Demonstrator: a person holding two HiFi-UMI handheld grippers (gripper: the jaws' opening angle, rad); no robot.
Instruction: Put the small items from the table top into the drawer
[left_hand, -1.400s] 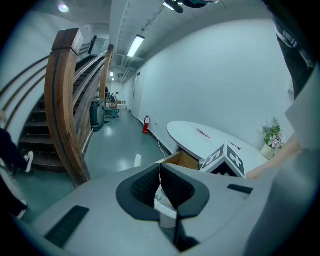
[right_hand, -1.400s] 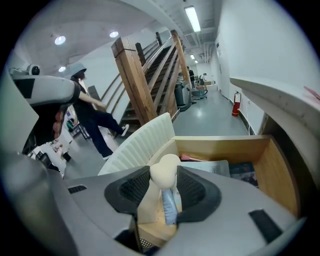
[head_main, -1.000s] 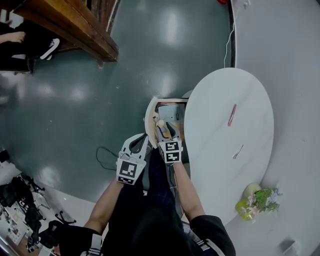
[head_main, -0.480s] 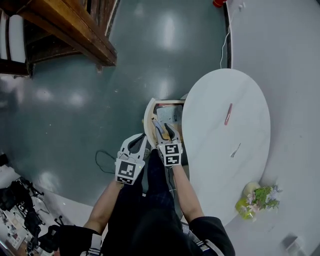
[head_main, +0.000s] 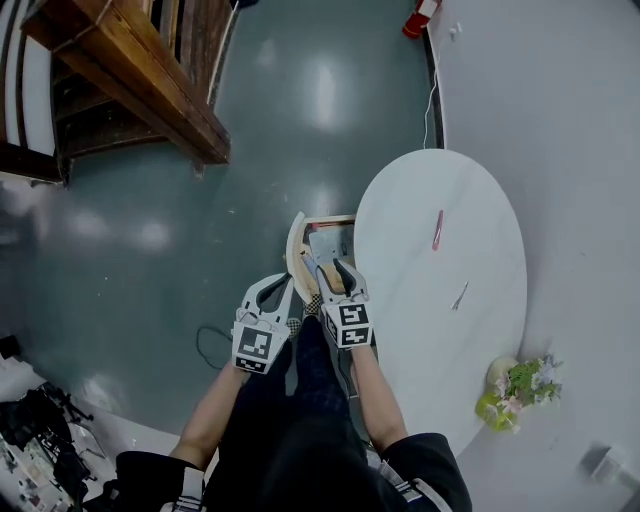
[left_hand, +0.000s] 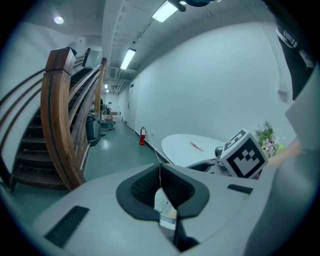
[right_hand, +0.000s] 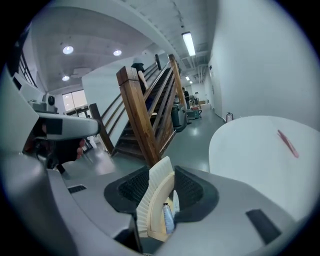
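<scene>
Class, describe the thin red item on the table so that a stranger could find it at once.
Find the white oval table. On its far half, away from the flowers, lies a thin red stick. Its only neighbour, a grey item, is shorter and lies nearer the flowers.

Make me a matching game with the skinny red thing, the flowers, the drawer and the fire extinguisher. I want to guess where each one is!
Things:
1. skinny red thing
2. flowers
3. drawer
4. fire extinguisher

Places:
A. on the floor, far beyond the table
B. pulled open at the table's edge, under the right gripper
C. at the table's near end
D. lying flat on the far half of the table top

Pairs: 1-D, 2-C, 3-B, 4-A
</scene>
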